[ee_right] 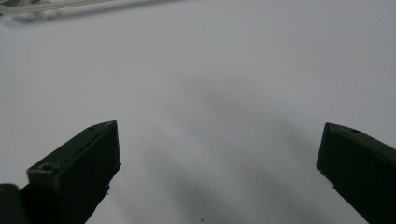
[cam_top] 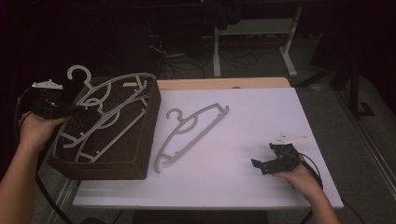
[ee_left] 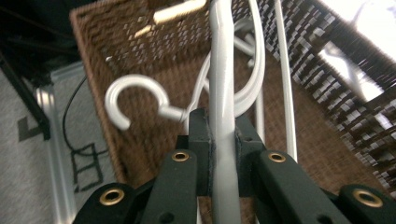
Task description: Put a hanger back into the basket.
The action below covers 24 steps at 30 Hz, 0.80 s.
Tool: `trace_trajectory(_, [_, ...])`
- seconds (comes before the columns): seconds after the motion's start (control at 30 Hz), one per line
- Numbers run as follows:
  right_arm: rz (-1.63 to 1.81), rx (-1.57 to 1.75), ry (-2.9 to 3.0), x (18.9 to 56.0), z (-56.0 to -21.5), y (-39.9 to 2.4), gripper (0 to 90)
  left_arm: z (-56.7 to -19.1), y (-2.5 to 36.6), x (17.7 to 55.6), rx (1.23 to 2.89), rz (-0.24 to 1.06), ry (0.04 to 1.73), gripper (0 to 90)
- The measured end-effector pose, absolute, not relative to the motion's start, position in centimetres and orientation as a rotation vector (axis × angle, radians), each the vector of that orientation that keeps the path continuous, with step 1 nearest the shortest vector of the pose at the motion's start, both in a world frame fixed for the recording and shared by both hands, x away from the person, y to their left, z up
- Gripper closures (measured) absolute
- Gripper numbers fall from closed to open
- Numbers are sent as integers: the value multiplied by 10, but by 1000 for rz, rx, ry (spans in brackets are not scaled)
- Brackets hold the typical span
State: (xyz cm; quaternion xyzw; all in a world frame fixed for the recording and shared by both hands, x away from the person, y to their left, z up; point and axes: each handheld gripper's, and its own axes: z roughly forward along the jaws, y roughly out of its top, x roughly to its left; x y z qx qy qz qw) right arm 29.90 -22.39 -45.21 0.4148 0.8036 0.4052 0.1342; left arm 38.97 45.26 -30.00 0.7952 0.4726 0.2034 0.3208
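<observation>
Inventory: my left gripper [ee_left: 219, 154] is clamped on a pale grey plastic hanger [ee_left: 222, 93] over the brown woven wicker basket [cam_top: 140, 163], where others lie. One matching hanger [cam_top: 189, 133] waits on the white table [cam_top: 261, 116]; my right gripper [ee_right: 219, 154] gapes wide, holding nothing

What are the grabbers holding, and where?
The left gripper pinches a white hanger on its arm near the hook, over the basket. The right gripper is open, holding nothing.

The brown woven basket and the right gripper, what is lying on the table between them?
One white plastic hanger lies flat on the white table, between the brown woven basket and the right gripper. The high view shows it.
</observation>
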Motion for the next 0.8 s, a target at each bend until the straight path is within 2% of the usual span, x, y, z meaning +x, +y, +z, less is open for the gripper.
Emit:
trace_trajectory(0.5, [1172,1197,2329,299,-452,-224,0,-336,444,400,2195,478,1314,815])
trace_trajectory(0.73, [1174,1195,2327,300,-452,-224,0,-350,447,399,2172,423,1360,811])
trace_trajectory(0.8, [1173,1193,2329,300,-452,-223,0,-350,446,399,2181,425,1352,763])
